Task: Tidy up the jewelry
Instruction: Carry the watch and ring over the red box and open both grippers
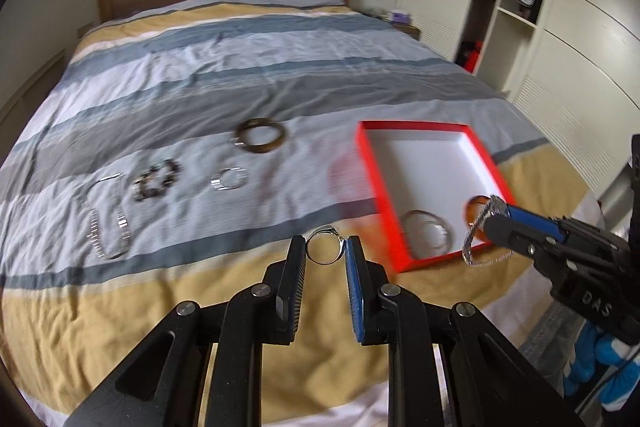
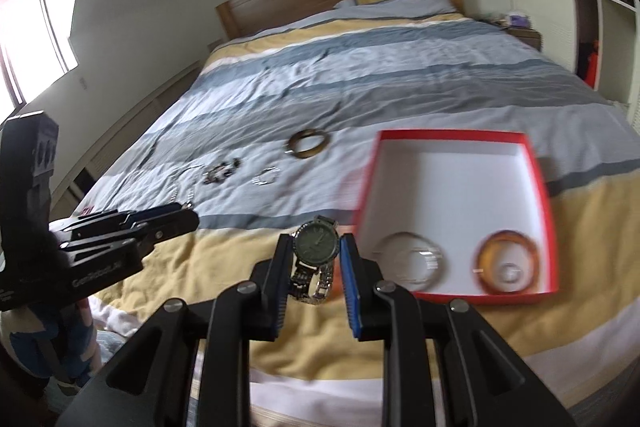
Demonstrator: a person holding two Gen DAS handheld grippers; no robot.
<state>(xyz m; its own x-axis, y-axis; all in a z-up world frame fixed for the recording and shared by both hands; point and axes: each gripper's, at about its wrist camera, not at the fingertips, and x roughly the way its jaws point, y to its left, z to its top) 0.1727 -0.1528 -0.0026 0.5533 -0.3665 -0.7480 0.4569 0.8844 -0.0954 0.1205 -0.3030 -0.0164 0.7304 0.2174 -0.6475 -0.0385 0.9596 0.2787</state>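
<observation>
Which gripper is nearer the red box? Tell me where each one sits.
Right. The right gripper, holding a wristwatch, hangs at the red box's near corner. The left gripper, gripping a silver ring, is off the box's left side, above the striped bedspread.

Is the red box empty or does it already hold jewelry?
Not empty: the red box holds a clear bangle and an amber bangle.

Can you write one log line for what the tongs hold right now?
left tongs: gripping silver ring | right tongs: gripping watch | red box: two bangles inside
</observation>
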